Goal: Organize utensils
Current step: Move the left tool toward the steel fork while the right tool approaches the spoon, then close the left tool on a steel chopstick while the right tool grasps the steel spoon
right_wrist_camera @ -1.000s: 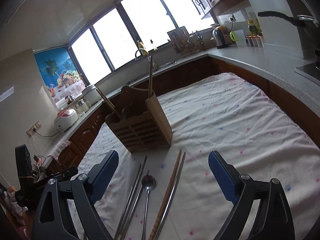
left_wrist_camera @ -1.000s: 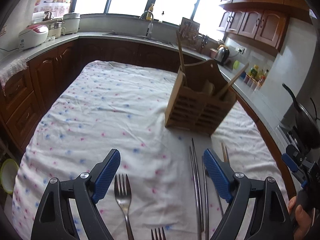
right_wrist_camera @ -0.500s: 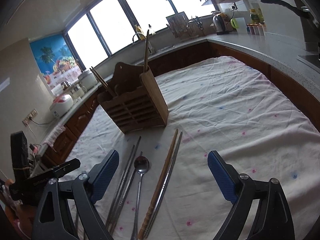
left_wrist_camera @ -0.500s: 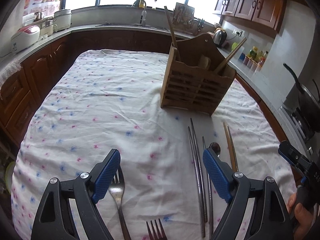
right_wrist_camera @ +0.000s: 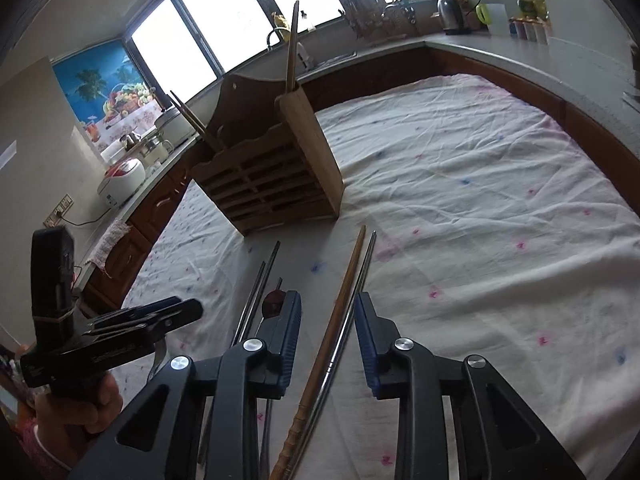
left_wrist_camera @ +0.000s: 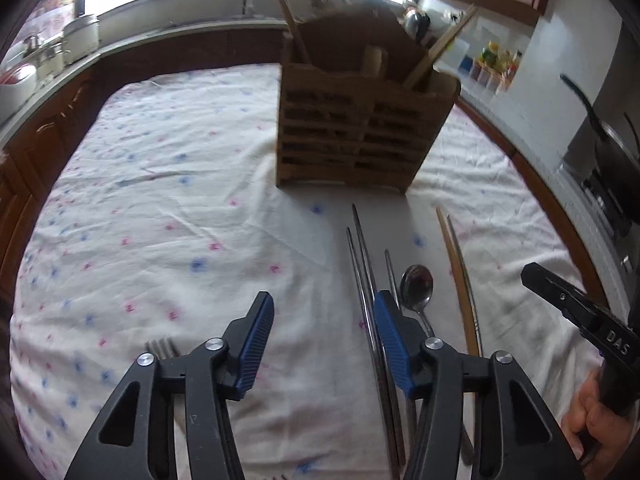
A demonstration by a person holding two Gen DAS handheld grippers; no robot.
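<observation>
A wooden utensil caddy (left_wrist_camera: 360, 124) (right_wrist_camera: 276, 176) stands on the dotted tablecloth with a few wooden sticks in it. In front of it lie metal chopsticks (left_wrist_camera: 362, 264) (right_wrist_camera: 256, 292), a metal spoon (left_wrist_camera: 417, 286), and a wooden chopstick (right_wrist_camera: 340, 312) (left_wrist_camera: 456, 276) beside a metal one (right_wrist_camera: 360, 280). A fork (left_wrist_camera: 160, 347) lies by my left gripper. My left gripper (left_wrist_camera: 322, 312) is open over bare cloth, left of the metal chopsticks. My right gripper (right_wrist_camera: 327, 320) is partly closed, its jaws either side of the wooden and metal chopstick pair, not touching them.
The tablecloth (left_wrist_camera: 160, 200) covers a table ringed by kitchen counters (right_wrist_camera: 500, 52). A rice cooker (right_wrist_camera: 120, 178) and pots stand on the left counter, a kettle (right_wrist_camera: 450, 14) and jars on the far counter. A black pan (left_wrist_camera: 612, 152) sits right. The other gripper shows at each view's edge.
Both grippers have moved forward and lower toward the utensils. Both have narrowed their jaws, the right one around the wooden and metal chopstick pair.
</observation>
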